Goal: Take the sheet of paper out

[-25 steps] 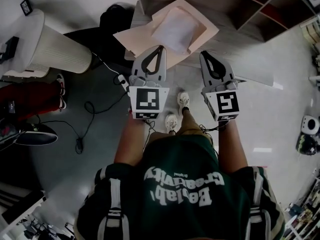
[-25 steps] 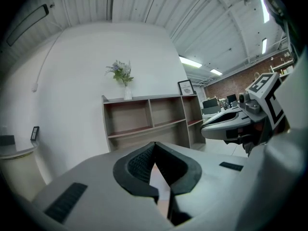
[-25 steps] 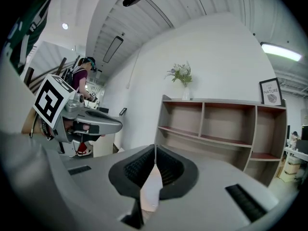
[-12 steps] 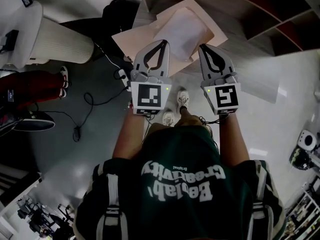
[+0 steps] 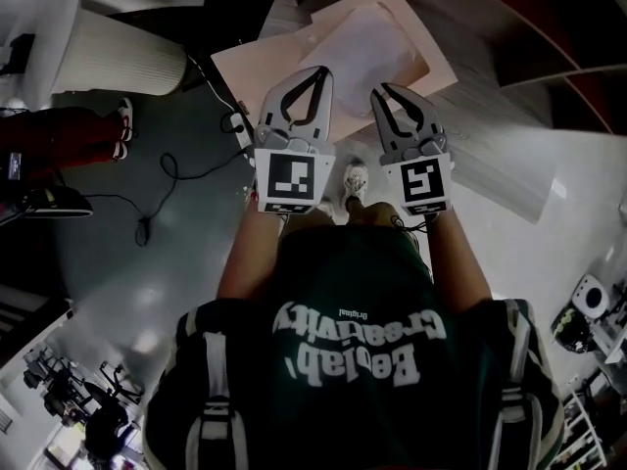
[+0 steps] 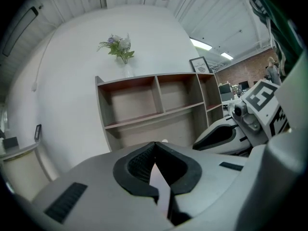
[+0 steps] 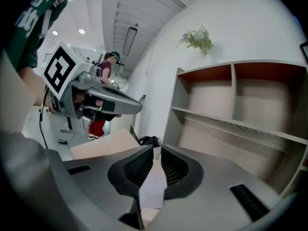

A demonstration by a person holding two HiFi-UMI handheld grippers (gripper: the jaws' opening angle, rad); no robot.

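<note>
Closest to the camera in the head view is the person's dark green shirt [image 5: 353,360] with white print, both forearms stretched out ahead. Each hand holds a gripper with a square-marker cube on the back. The left claw [image 5: 321,70] is pinched fully together, tips touching, nothing in it; you can see that straight on in the left gripper view [image 6: 155,144]. The right claw [image 5: 378,88] is closed down too, barely a sliver between the tips and nothing held [image 7: 156,150]. The two sit side by side, near each other but apart.

On the floor below them are the person's pale shoes [image 5: 355,179], and off to the left some black cables [image 5: 162,179].

Just past the claw tips is the wooden surface [image 5: 470,86] with an open beige folder [image 5: 260,62] lying flat on it. The sheet of paper [image 5: 377,42] is white and lies on the folder, towards its right half, untouched by either claw.

Further back stands a wooden shelf unit [image 6: 154,100] against the white wall. On top of it there's a small vase of flowers [image 6: 120,49] on the left and a picture frame [image 6: 198,64] on the right.
</note>
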